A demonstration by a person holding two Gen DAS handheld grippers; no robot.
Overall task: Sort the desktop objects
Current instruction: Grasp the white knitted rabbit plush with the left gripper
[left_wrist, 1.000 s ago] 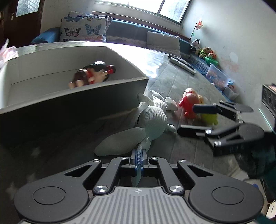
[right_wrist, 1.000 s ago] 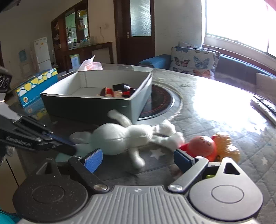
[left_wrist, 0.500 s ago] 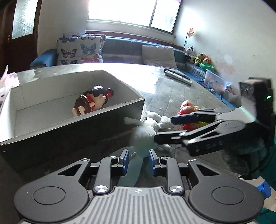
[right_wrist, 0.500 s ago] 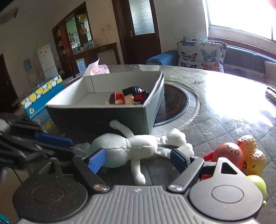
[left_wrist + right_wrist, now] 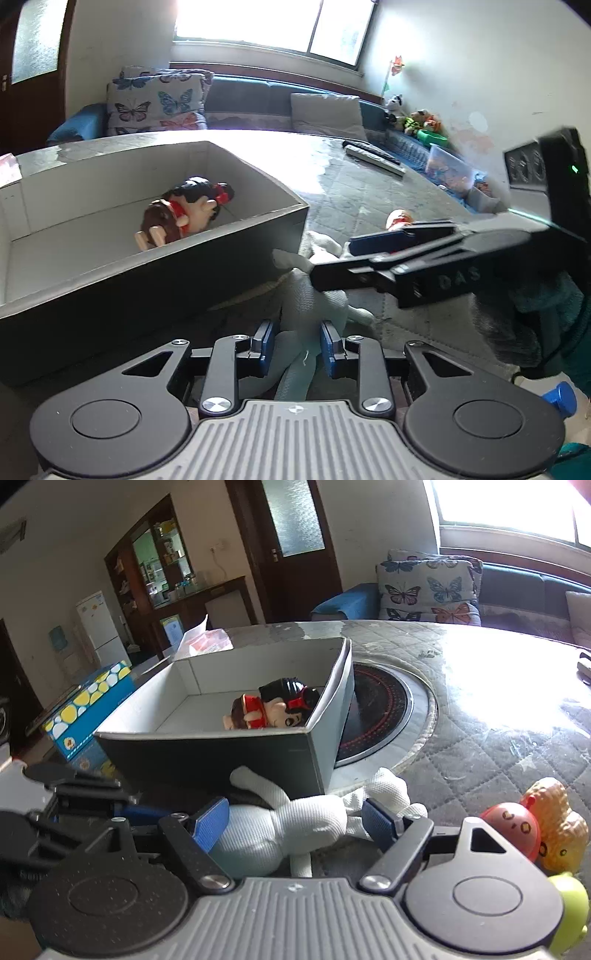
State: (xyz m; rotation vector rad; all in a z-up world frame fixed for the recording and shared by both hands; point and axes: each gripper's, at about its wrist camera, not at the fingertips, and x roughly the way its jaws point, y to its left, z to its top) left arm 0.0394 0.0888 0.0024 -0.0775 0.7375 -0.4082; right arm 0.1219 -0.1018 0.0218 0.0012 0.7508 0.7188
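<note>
Writing: "DAS" reads on your right claw [image 5: 332, 258].
Left claw [image 5: 295, 349]: narrow gap around white knitted plush rabbit [image 5: 295, 823], pads not pressing.
Right claw: wide, straddling it.

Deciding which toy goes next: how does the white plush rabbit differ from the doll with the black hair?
The white plush rabbit lies on the table outside the box; the doll lies inside it. The rabbit is soft, plain white fabric; the doll looks hard, in black, red and brown. The rabbit sits between the open fingers of the right gripper and left gripper; nothing touches the doll. Both lie on their sides.
</note>
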